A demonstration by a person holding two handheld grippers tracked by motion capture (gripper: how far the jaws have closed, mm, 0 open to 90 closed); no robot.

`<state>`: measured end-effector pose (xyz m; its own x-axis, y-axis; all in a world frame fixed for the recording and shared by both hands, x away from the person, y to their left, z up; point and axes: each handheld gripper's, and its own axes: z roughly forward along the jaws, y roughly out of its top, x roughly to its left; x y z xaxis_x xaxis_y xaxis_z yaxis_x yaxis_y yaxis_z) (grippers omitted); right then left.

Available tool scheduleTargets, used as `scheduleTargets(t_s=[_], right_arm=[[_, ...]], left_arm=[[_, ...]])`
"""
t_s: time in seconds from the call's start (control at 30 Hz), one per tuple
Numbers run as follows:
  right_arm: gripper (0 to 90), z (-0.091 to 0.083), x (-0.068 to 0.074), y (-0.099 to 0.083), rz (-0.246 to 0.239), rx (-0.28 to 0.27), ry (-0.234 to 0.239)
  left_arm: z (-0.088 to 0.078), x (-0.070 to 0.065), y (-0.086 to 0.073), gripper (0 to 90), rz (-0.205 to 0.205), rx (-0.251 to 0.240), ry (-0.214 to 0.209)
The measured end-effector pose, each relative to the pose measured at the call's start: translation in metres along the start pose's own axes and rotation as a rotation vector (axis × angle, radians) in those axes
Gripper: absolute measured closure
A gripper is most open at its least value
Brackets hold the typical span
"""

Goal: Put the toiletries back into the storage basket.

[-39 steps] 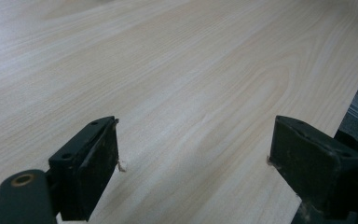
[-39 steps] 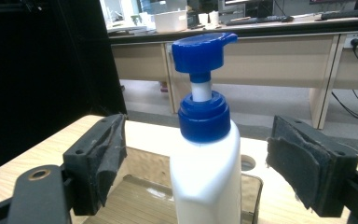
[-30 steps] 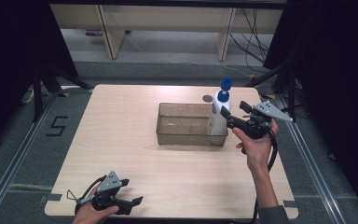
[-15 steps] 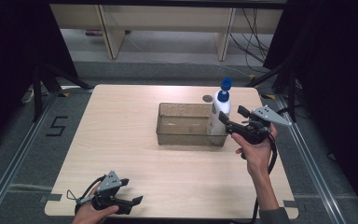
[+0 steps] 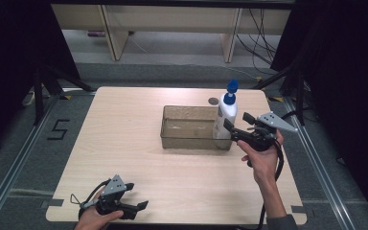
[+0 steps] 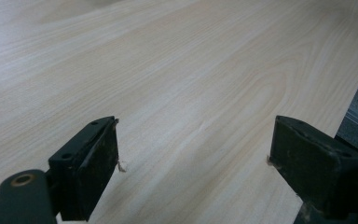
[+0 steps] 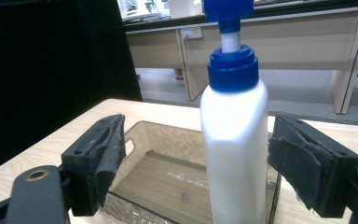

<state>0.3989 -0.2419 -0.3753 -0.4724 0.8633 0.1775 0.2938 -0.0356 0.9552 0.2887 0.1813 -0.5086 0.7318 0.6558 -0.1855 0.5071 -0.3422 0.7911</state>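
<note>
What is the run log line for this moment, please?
right gripper: open, around bottle | bottle: upright in bin | left gripper: open, idle

We log the right tool [image 5: 231, 128] drawing back from the white plastic bottle with the blue pump cap [image 5: 225, 112]: a second ago its jaws sat against the bottle's side; now they stand spread with gaps either side. The bottle has shifted slightly toward the clear plastic bin [image 5: 191, 128]. The left tool [image 5: 134, 207] has edged slightly across the tabletop [image 5: 124, 124].
</note>
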Motion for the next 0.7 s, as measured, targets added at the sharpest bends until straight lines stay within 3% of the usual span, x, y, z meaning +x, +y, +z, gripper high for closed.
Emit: scheduleTargets(t_s=[0.03, 0.17, 0.2, 0.23, 0.3, 0.33, 0.43, 0.5, 0.53, 0.63, 0.7], right_arm=[[19.4, -0.001, 0.000, -0.001, 0.023, 0.006, 0.004], [19.4, -0.002, -0.002, -0.005, 0.017, 0.003, 0.019], [19.4, -0.002, -0.003, -0.006, -0.001, 0.012, 0.003], [19.4, -0.002, -0.001, -0.008, 0.031, 0.022, 0.020], [19.3, -0.001, -0.001, -0.011, 0.032, 0.027, 0.012], [19.3, -0.001, -0.001, -0.012, 0.024, 0.030, 0.005], [19.5, -0.002, 0.003, -0.014, 0.001, 0.025, 0.016], [19.6, -0.002, 0.006, -0.015, 0.021, 0.036, 0.025], [19.6, -0.003, 0.005, -0.015, -0.004, 0.036, 0.011], [19.6, -0.005, 0.008, -0.017, 0.035, 0.045, 0.023], [19.6, -0.005, 0.007, -0.019, 0.001, 0.041, 0.010]], left_arm=[[0.000, 0.000, 0.000, 14.8, 0.002, 0.000, 0.000], [0.000, -0.001, 0.000, 14.9, 0.006, -0.017, 0.001], [-0.001, -0.001, 0.000, 14.8, 0.004, -0.014, -0.005], [-0.001, -0.001, 0.000, 14.9, 0.004, -0.010, -0.006], [-0.002, -0.001, -0.001, 14.8, 0.011, -0.012, -0.003], [-0.001, -0.001, -0.002, 14.8, 0.006, -0.031, -0.002], [-0.005, -0.002, -0.001, 14.8, 0.017, -0.017, 0.004], [-0.004, -0.001, -0.001, 14.8, 0.015, -0.030, -0.006], [-0.003, -0.001, -0.001, 14.8, 0.014, -0.034, -0.008], [-0.004, -0.002, -0.001, 14.8, 0.019, -0.021, -0.018], [-0.004, -0.002, -0.001, 14.8, 0.019, -0.026, -0.018]])
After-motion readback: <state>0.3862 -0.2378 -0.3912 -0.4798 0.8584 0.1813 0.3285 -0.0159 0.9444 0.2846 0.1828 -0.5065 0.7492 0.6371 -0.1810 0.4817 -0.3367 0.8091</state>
